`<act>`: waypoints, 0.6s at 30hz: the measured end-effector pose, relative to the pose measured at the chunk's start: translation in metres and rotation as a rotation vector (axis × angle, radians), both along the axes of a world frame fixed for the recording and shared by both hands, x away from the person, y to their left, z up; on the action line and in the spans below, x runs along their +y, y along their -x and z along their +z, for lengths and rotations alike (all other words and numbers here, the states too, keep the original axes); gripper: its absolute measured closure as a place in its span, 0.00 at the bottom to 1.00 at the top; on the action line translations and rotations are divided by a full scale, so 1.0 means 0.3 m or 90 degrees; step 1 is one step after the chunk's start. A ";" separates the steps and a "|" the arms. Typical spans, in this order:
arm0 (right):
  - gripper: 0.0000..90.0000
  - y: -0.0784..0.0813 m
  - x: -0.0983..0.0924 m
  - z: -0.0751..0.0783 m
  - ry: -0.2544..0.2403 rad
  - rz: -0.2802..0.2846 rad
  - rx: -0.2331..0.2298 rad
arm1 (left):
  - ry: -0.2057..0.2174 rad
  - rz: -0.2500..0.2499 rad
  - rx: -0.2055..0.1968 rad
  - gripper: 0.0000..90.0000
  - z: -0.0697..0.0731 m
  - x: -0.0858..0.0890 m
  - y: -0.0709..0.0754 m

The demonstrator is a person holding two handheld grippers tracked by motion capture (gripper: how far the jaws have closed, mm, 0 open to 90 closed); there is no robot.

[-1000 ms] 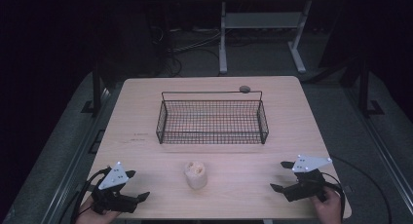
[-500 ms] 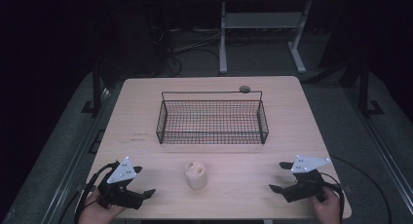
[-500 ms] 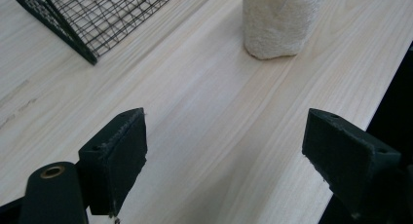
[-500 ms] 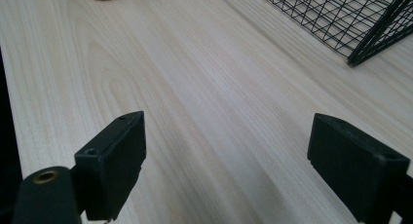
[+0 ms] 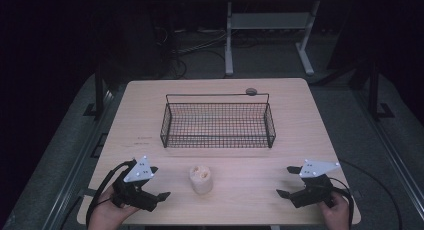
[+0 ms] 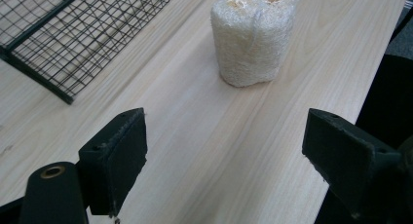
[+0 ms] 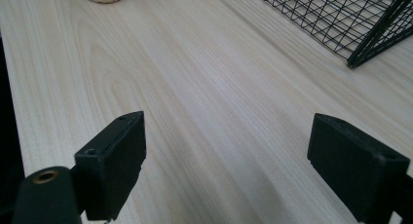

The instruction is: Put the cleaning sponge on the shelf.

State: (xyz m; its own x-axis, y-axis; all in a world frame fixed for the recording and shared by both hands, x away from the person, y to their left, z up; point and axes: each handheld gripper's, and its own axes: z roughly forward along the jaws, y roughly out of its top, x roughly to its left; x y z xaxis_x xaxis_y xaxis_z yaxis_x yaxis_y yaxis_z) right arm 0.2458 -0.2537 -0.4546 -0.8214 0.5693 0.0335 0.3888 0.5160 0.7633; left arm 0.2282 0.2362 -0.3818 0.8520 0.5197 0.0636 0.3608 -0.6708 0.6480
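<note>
Status: the work is at its start. The loofah piece point(image 5: 201, 178) stands upright on the worktop point(image 5: 310, 140), near the front edge, untouched by either tool. The wire basket point(image 5: 218, 124) sits toward the middle of the worktop, at 12 o'clock from the loofah piece and well apart from it; its floor holds nothing.

Left tool point(image 5: 159, 189): held at 9 o'clock from the loofah piece, near it, with its jaws set wide apart and nothing between them. In the left gripper view, the loofah piece point(image 6: 253, 36) lies ahead of the left tool point(image 6: 224, 151), roughly centred between the 2 jaws, with bare worktop in the gap. The basket corner point(image 6: 68, 95) shows at 10 o'clock in that view.

Right tool point(image 5: 287, 181): held at 3 o'clock from the loofah piece, well apart from it, jaws also spread and empty.

Judgement: no step is complete. The left tool appears lined up for an approach. Remaining, as the layout suggests:
1. Advance the left tool until the jaws flank the loofah piece.
2. Clamp on its sides.
3. Lift and carry it toward 12 o'clock.
4. Release it inside the wire basket.
</note>
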 end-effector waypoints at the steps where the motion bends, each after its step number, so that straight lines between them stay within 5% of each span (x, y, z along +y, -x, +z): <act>1: 0.15 0.000 0.000 0.000 0.000 0.001 -0.001 | -0.002 -0.002 0.002 0.18 -0.001 -0.006 -0.002; 18: 0.15 -0.001 -0.003 0.000 0.000 -0.003 -0.001 | -0.009 -0.053 0.009 0.18 0.004 -0.105 -0.038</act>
State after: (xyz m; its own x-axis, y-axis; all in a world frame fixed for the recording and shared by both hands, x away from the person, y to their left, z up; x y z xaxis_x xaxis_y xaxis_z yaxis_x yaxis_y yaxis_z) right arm 0.2460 -0.2545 -0.4545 -0.8190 0.5729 0.0323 0.3897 0.5141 0.7641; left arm 0.2397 0.2046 -0.3807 0.8927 0.4468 0.0584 0.3128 -0.7079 0.6333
